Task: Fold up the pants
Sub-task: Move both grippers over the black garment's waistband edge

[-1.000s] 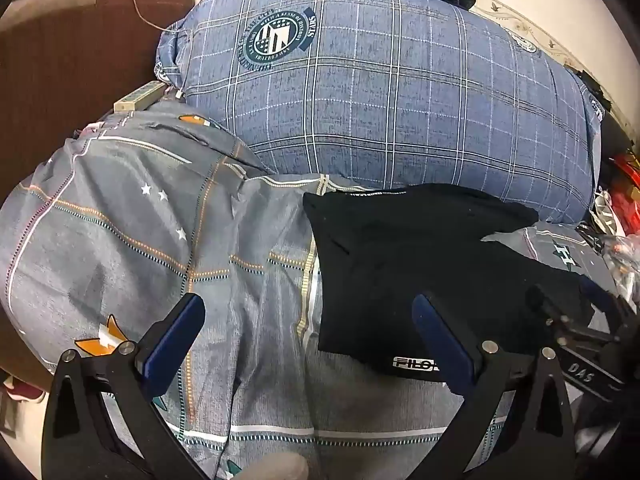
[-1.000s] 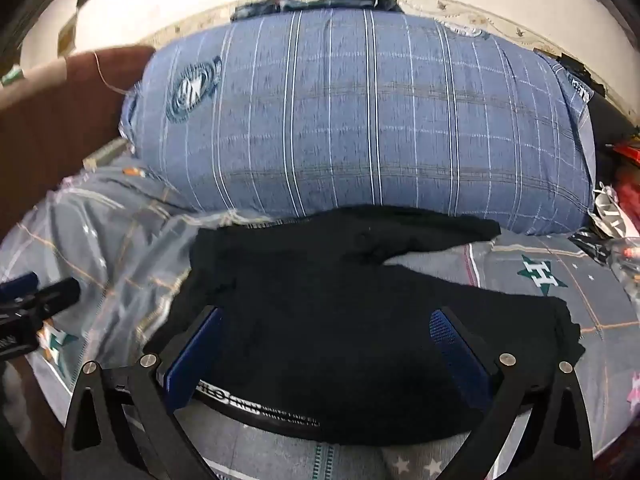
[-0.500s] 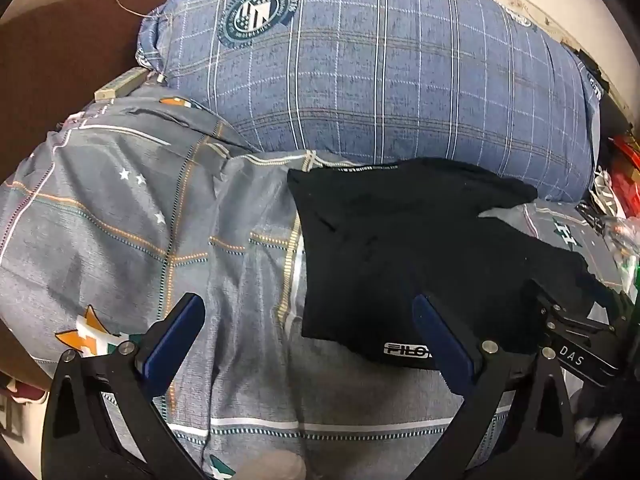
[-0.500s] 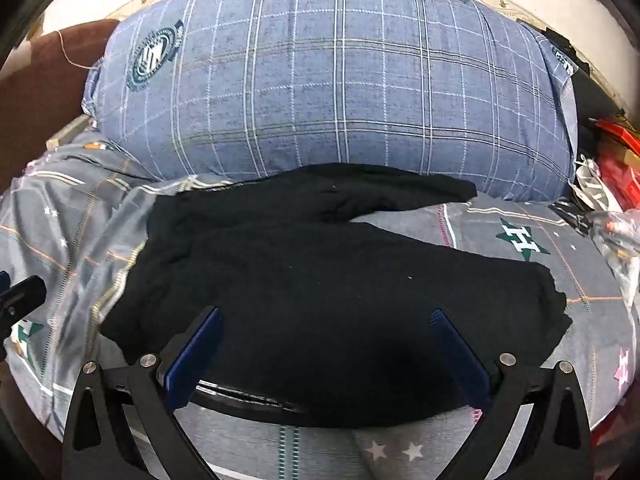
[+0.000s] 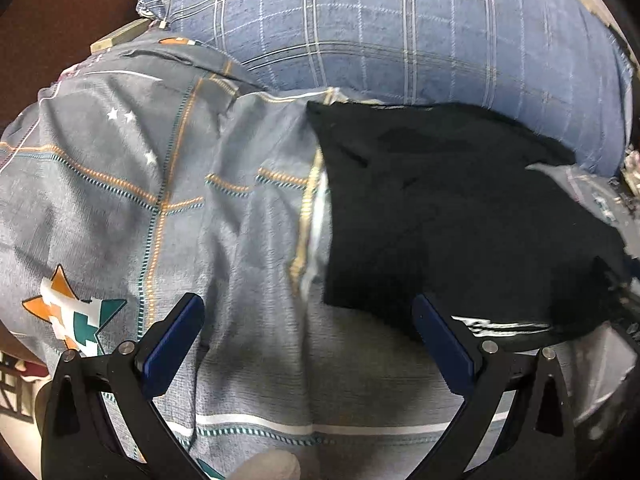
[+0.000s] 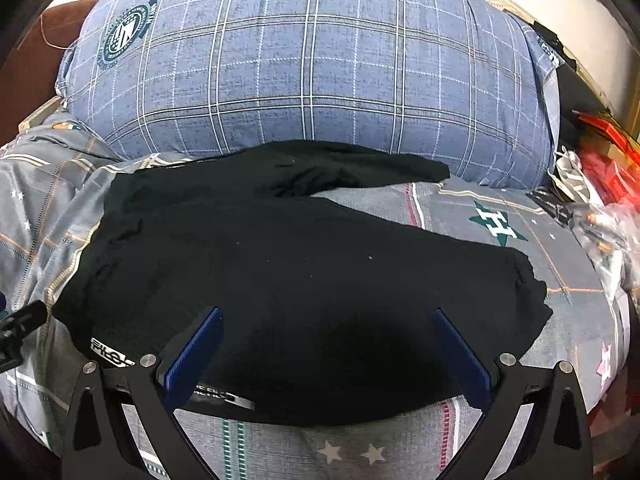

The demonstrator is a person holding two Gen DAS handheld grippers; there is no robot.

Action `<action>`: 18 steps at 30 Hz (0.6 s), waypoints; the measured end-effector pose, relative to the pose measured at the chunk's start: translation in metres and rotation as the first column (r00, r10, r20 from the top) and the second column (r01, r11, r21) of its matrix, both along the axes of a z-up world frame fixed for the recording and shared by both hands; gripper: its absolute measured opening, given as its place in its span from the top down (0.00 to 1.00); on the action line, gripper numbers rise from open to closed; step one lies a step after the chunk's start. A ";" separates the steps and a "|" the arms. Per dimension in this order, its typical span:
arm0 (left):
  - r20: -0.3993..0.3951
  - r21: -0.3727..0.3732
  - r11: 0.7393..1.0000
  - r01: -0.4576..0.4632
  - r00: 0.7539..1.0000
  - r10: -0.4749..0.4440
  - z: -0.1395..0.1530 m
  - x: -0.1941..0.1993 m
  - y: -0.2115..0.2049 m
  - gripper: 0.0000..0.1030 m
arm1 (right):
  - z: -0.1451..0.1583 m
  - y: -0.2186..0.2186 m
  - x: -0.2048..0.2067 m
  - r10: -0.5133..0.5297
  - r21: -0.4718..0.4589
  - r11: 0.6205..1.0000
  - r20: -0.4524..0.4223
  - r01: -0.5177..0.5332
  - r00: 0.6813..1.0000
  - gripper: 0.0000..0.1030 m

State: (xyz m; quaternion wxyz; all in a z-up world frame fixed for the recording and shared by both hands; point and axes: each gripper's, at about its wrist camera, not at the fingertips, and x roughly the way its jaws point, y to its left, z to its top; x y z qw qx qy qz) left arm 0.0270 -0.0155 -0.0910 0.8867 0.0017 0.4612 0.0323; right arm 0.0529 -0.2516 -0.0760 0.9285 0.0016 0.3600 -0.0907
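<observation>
Black pants (image 6: 304,272) lie spread on a grey patterned bedsheet (image 6: 500,208), with a white logo on the waistband at the near left edge. In the left wrist view the pants (image 5: 448,208) fill the right half. My left gripper (image 5: 308,312) is open and empty, over the sheet beside the pants' left edge; its right finger is at the waistband corner. My right gripper (image 6: 326,320) is open and empty, low over the near middle of the pants.
A large blue plaid pillow (image 6: 312,60) lies right behind the pants. A brown headboard or chair (image 5: 60,12) is at the far left. Red and plastic clutter (image 6: 600,168) sits at the right edge of the bed.
Both grippers have moved forward and lower toward the bed; the pants look larger in both views. The pants have not moved. Both grippers stay open.
</observation>
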 end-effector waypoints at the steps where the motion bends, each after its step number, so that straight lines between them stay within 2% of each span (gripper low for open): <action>1: -0.006 0.010 1.000 0.000 1.000 0.000 -0.003 0.000 0.000 0.00 | -0.002 -0.003 -0.006 -0.003 -0.001 1.000 -0.003 0.003 1.000 0.00; 4: -0.039 0.034 0.999 -0.003 0.999 0.005 -0.016 0.000 -0.001 0.00 | -0.002 0.001 -0.018 -0.028 -0.008 1.000 -0.016 0.028 0.999 0.00; 5: -0.054 0.038 0.999 -0.003 0.999 0.005 -0.019 0.002 -0.002 0.00 | -0.002 0.002 -0.021 -0.022 0.005 1.000 0.011 0.022 1.000 0.00; 9: -0.118 0.040 0.999 -0.001 0.993 0.006 -0.036 0.002 -0.002 0.00 | -0.003 0.002 -0.025 -0.035 0.003 0.999 0.019 0.035 0.999 0.00; 13: -0.122 0.014 1.000 -0.016 0.992 0.017 -0.038 -0.002 0.001 0.00 | -0.005 -0.001 -0.029 -0.034 -0.016 0.999 0.031 0.035 0.999 0.00; 17: -0.161 -0.089 0.994 -0.060 0.986 0.045 -0.043 -0.004 0.012 0.00 | -0.007 -0.006 -0.030 -0.037 -0.005 0.999 0.030 0.038 0.999 0.00; 18: -0.165 -0.089 0.995 -0.050 0.986 0.035 -0.043 -0.005 0.012 0.00 | -0.008 -0.006 -0.030 -0.040 -0.004 0.999 0.029 0.041 0.999 0.00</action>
